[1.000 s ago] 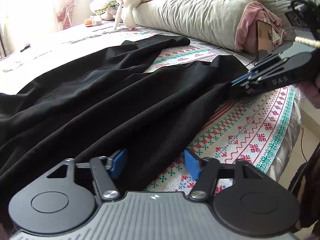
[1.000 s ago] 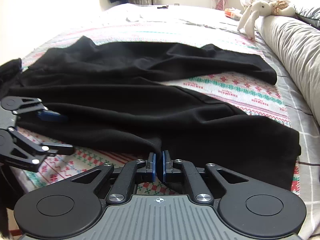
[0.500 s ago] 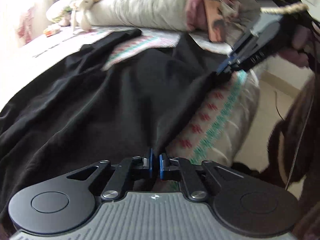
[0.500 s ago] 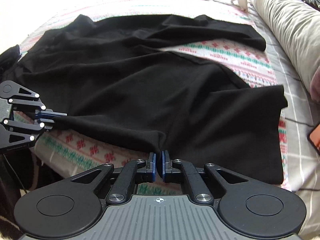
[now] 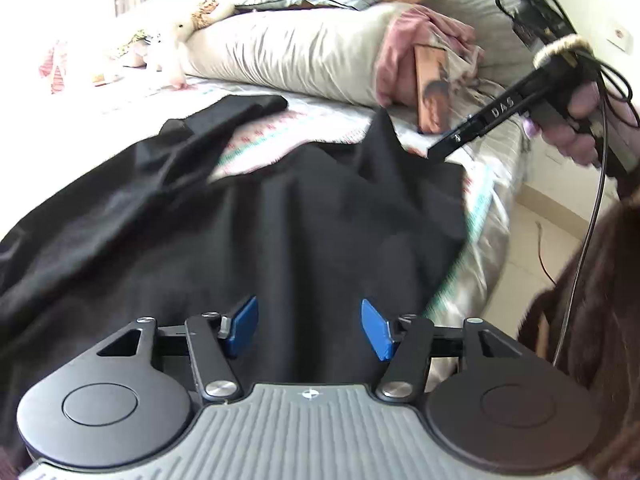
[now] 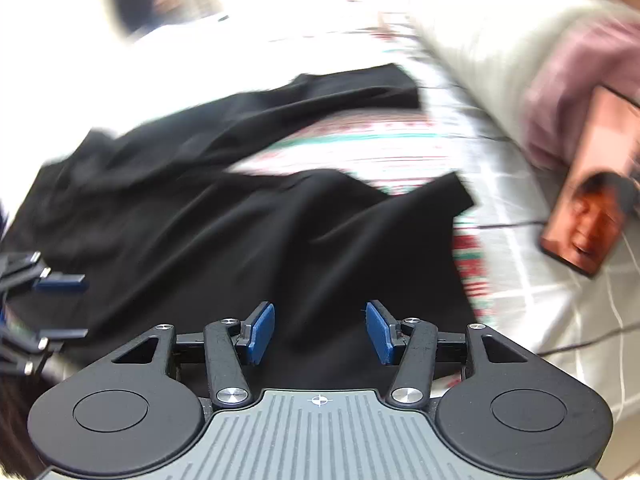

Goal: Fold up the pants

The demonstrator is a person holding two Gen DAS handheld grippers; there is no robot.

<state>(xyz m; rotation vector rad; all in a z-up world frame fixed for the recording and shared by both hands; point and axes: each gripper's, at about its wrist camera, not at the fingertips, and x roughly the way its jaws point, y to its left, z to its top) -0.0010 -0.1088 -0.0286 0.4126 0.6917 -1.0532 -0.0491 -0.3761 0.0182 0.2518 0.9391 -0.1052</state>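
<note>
The black pants (image 5: 248, 216) looked soft, light and limp, likely to sag and slide unless pinched through both layers at a hem or waistband edge (the near leg's outer edge seemed the surest hold). They lay rumpled across the bed (image 6: 532, 292), legs parted. The left tongs (image 5: 310, 330) and right tongs (image 6: 320, 332) were both spread, holding nothing.
</note>
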